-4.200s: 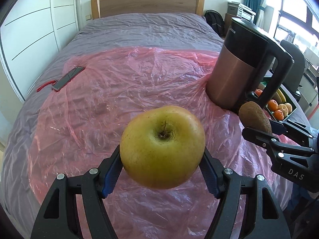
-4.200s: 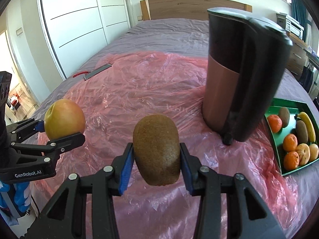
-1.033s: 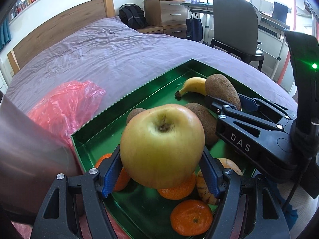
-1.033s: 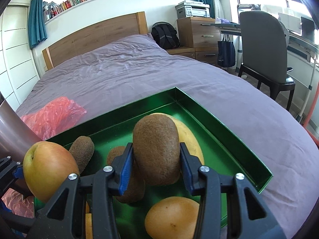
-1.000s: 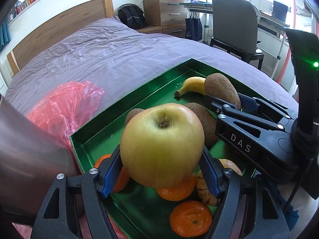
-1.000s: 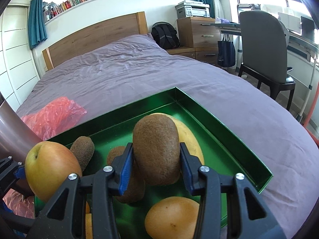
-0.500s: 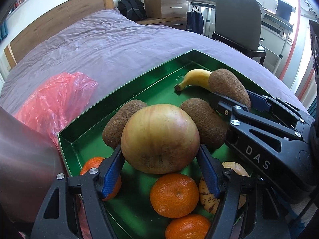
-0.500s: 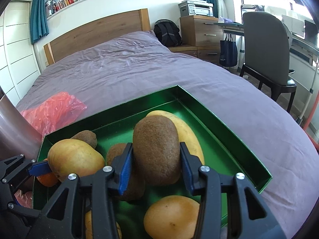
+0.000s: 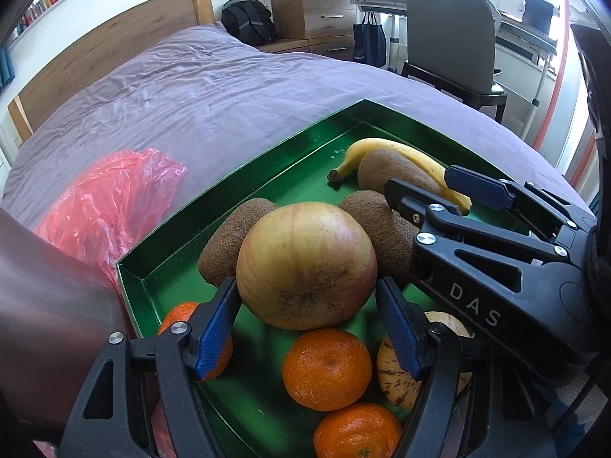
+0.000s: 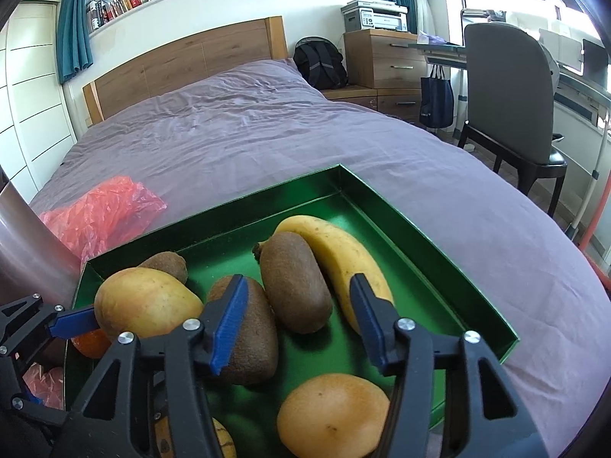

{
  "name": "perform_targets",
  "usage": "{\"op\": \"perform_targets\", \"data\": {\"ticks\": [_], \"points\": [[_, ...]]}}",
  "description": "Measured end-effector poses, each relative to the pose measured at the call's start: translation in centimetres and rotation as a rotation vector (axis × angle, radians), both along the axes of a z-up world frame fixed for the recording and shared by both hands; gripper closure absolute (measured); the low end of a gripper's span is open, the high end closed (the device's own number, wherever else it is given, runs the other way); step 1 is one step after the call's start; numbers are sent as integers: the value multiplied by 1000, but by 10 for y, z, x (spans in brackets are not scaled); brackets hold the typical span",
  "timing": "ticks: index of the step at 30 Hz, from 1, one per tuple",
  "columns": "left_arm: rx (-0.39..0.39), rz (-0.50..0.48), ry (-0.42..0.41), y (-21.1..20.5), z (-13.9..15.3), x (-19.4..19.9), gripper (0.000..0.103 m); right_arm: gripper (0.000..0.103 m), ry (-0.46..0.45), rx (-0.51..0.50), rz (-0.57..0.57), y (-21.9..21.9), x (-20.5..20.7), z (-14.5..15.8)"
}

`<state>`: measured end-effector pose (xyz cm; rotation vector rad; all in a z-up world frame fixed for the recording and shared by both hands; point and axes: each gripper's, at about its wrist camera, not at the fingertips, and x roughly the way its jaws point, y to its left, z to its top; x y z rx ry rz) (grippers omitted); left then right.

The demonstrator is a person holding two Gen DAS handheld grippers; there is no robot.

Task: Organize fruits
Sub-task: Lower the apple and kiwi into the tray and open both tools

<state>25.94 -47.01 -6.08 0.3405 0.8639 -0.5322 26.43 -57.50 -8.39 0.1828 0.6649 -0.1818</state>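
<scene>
A yellow-red apple [image 9: 305, 263] sits low over the green tray [image 9: 244, 185], its underside turned toward the camera. My left gripper [image 9: 305, 305] is shut on the apple, blue pads pressing its near sides. From the right wrist, the apple [image 10: 149, 301] rests above a tangerine. My right gripper [image 10: 299, 316] has its jaws opening. A brown kiwi [image 10: 296, 282] lies between them on the tray floor [image 10: 416, 252], touching neither pad, beside the banana [image 10: 343, 255]. In the left wrist view the right gripper [image 9: 424, 181] reaches in from the right over that kiwi.
Two more kiwis [image 9: 233, 240], several tangerines [image 9: 326, 368] and a yellow-orange fruit [image 10: 332, 412] fill the tray. A copper kettle [image 9: 46, 305] stands at its left edge on pink plastic sheeting [image 9: 114, 191]. Purple bedding lies beyond, and a chair [image 10: 508, 87] at the right.
Both grippers came from over the pink sheet to the tray. The right jaws have parted and the kiwi now lies beside the banana. The apple has dipped and turned stem-away in the left pads.
</scene>
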Motion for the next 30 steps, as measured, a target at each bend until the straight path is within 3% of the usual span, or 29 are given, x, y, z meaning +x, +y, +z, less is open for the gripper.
{"op": "perform_targets", "data": {"ticks": [6,15,30], "points": [[-11,11,-9,4,6,-5,35,49,-5,7,-14,-3,-3,3],[-11,10,-59,15,16,-32,35,46,-24,16,-14,-4,-9,11],[-14,5,-107,56,38,-90,34,38,-45,-50,3,6,-27,35]]}}
